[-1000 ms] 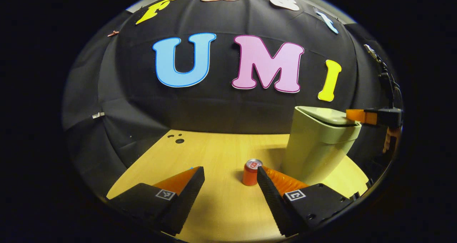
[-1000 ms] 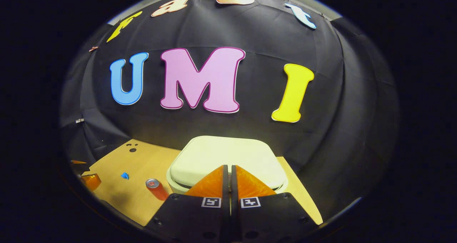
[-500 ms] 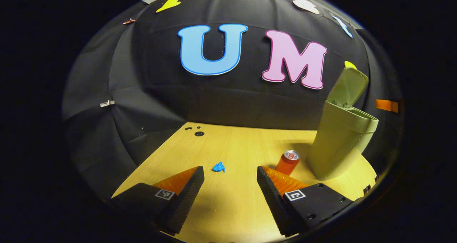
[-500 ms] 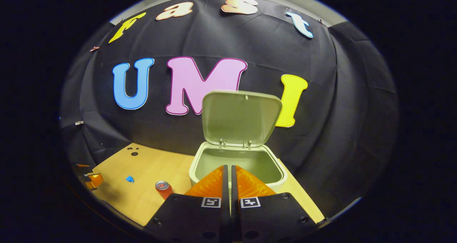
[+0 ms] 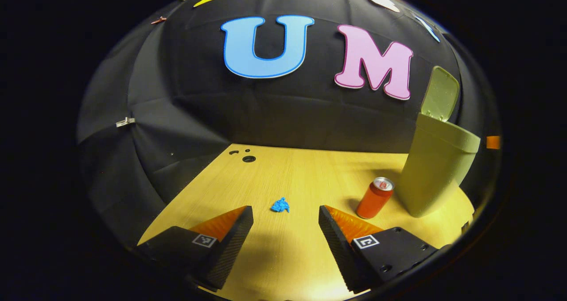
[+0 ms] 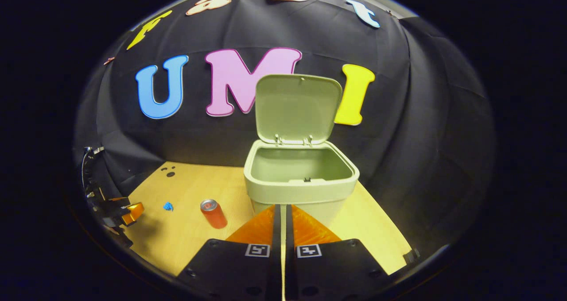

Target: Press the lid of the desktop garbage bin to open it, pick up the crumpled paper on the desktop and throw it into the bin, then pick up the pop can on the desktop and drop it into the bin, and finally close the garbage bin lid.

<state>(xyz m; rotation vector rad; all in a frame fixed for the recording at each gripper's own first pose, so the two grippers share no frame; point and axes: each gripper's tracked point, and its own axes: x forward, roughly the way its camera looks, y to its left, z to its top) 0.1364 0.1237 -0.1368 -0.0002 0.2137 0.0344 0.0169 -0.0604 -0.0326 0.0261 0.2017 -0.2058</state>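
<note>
A pale green bin (image 6: 301, 181) stands on the wooden desk with its lid (image 6: 297, 108) swung up and its inside bare. My right gripper (image 6: 282, 212) is shut with nothing in it, just in front of the bin's front wall. A small blue crumpled paper (image 5: 280, 205) lies on the desk straight ahead of my left gripper (image 5: 285, 219), which is open and hovers a short way before it. An orange-red pop can (image 5: 375, 198) stands upright right of the paper, beside the bin (image 5: 436, 168). The can (image 6: 213, 213) and paper (image 6: 168, 206) lie left of the bin.
Small dark holes (image 5: 248, 158) mark the desk's (image 5: 310, 172) far left corner. The black cloth wall closes in behind and on both sides. The left gripper (image 6: 126, 210) sits at the desk's left edge in the right gripper view.
The bin's lid sprang up from shut to fully open. My right gripper drew back and down from the lid. My left gripper turned left, bringing the blue paper between its fingers' line.
</note>
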